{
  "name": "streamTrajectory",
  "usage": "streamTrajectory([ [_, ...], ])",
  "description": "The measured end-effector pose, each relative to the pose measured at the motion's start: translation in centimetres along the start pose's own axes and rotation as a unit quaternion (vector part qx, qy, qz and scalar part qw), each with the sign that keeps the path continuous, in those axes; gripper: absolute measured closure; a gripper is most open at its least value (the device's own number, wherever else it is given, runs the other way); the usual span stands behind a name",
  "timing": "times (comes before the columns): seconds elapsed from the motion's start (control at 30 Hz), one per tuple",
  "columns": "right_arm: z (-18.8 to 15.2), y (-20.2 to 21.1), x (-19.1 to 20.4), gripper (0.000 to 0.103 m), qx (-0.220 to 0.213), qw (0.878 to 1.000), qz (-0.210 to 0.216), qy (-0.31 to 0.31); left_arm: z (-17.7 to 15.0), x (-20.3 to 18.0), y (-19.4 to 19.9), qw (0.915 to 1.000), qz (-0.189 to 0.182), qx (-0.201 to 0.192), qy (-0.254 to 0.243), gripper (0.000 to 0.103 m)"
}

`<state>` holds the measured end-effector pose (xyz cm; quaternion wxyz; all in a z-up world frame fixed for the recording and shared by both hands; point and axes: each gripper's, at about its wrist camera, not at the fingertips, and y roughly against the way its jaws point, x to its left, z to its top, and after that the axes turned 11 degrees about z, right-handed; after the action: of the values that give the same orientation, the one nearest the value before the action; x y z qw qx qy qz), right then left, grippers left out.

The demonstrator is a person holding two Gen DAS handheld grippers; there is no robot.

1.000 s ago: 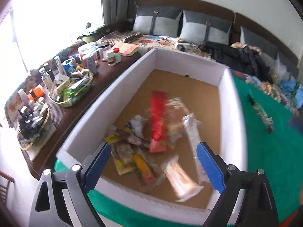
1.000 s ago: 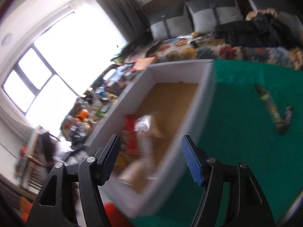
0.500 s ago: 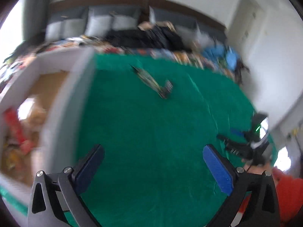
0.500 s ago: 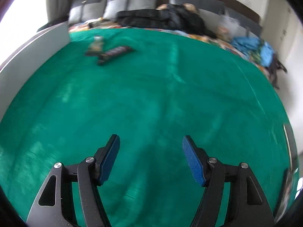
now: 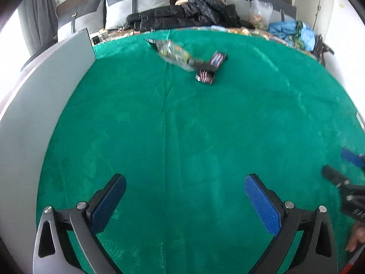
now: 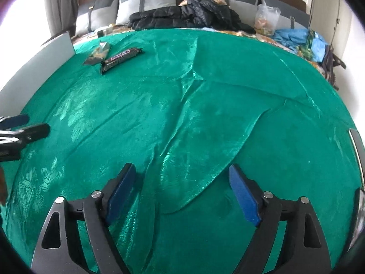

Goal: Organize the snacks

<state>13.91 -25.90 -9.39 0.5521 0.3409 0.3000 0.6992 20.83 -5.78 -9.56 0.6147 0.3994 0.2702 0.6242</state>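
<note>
Left tool (image 5: 184, 196) and right tool (image 6: 181, 189): both spread wide, empty, hovering over green cloth (image 6: 205, 114); clear packet (image 5: 173, 53) and dark bar (image 5: 208, 68), touching, lie far ahead beside box (image 5: 45, 80); next, likely reach forward to grasp one.

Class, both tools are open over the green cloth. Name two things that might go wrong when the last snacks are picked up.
1. The clear snack bag and the dark chocolate bar lie touching, perhaps overlapping; closing on one may drag or lift the other.
2. The green cloth is wrinkled and glossy, so the right tool or left tool might pinch fabric along with a flat wrapper.
</note>
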Motion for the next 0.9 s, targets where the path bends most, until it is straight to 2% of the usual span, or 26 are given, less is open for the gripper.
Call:
streamTrajectory([
  [0.07, 0.0, 0.0, 0.0, 0.016, 0.001, 1.000, 0.000, 0.001, -1.2, 0.4, -0.1, 0.9996, -0.005, -0.022, 0.016, 0.001],
  [0.2, 0.0, 0.0, 0.1, 0.013, 0.004, 1.000, -0.001, 0.001, -1.6, 0.5, -0.3, 0.9995, 0.002, -0.027, 0.015, 0.000],
  [0.9, 0.2, -0.2, 0.4, 0.009, 0.008, 1.000, -0.001, 0.000, -1.8, 0.8, -0.3, 0.9995, 0.002, -0.027, 0.015, 0.000],
])
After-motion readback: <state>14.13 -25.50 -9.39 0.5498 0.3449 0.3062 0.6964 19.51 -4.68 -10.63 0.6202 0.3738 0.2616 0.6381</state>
